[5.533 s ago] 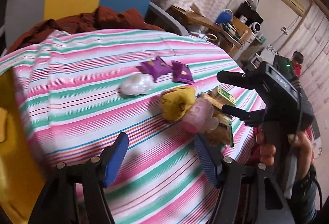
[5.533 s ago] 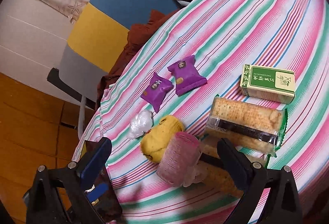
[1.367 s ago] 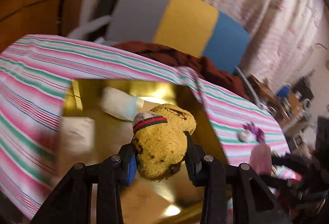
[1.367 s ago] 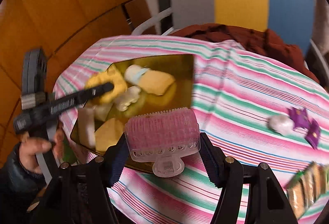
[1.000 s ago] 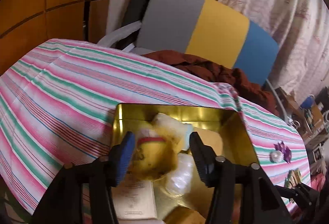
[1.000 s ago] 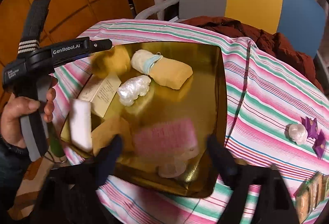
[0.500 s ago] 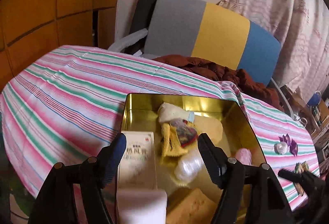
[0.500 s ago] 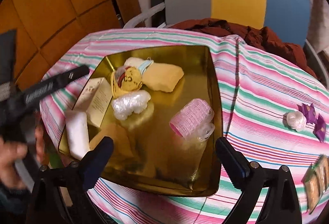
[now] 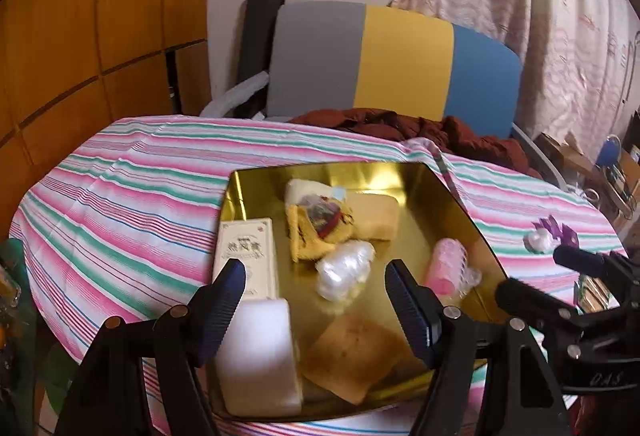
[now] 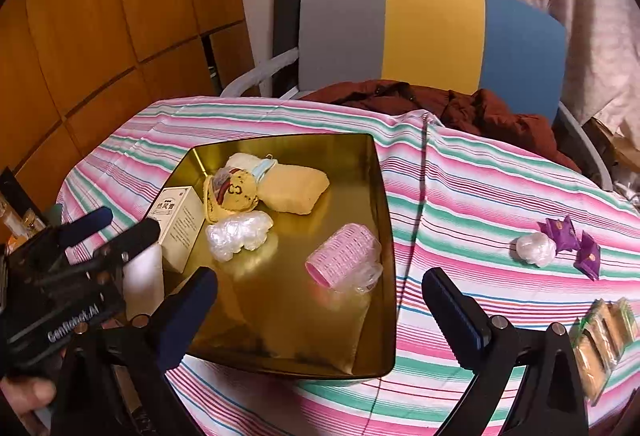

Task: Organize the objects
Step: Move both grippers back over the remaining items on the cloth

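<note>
Both items that were clamped a moment ago now lie loose in the gold tray (image 10: 382,236): the yellow fabric pouch (image 10: 232,193) with its red-and-green band rests near the tray's far-left corner against a rolled yellow towel (image 10: 294,187), and the pink hair roller (image 10: 344,256) sits on its side by the tray's right wall. A pearly white wrapped lump (image 10: 238,234) lies just in front of the pouch, touching it, and a cream carton (image 9: 246,256) with printed characters too blurred for me to read stands along the tray's left wall, with a white foam block (image 9: 256,356) and a tan pad (image 9: 352,356) at the tray's near edge. The tray sits on the left part of the striped tablecloth (image 10: 480,195); toward the cloth's right edge a second white lump (image 10: 534,250) touches two purple candy packets (image 10: 562,230), and packs of crackers (image 10: 600,336) lie at the near-right edge. The left gripper (image 9: 316,300) hovers over the tray's near-left corner, jaws spread wide and holding nothing, and its body reads "GenRobot.AI" in the right camera, with a hand (image 10: 28,394) curled round its grip. The right gripper (image 10: 320,310) hangs above the tray's near-right corner, jaws also wide apart and empty. Behind the table stands a chair (image 10: 432,31) with a grey, yellow and blue back, a dark red garment (image 10: 460,107) heaped on its seat.
</note>
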Tool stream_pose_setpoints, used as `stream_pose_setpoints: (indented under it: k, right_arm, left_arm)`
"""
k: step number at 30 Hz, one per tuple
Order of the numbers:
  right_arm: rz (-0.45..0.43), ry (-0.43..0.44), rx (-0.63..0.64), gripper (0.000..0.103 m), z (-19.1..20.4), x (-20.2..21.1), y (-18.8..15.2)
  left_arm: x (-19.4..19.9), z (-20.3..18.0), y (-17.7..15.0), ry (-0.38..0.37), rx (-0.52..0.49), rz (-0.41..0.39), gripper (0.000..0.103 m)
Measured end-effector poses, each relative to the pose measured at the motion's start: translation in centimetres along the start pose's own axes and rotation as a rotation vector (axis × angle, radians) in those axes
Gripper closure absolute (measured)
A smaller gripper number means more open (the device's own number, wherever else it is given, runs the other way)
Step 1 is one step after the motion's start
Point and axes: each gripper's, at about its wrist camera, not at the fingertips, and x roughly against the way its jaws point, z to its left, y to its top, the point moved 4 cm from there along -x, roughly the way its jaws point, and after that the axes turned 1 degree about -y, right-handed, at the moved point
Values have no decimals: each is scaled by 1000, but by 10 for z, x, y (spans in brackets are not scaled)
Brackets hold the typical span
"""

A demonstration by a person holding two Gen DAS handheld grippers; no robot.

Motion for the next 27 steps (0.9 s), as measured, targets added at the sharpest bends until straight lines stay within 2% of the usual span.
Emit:
stream_pose_setpoints:
  k: [15,21,27]
  right_arm:
    - [-48,-85,-11,0,-23,11,-2]
    - [-30,-117,-55,0,-52,9,-4]
    - [-7,-174,-125,0,-102,11,-4]
  left_arm:
    - [1,-26,-10,-21,-67,20,29]
    - [0,-34,-12,-29,-91,30,29]
    - [-3,-40,-13,-51,-103,43,29]
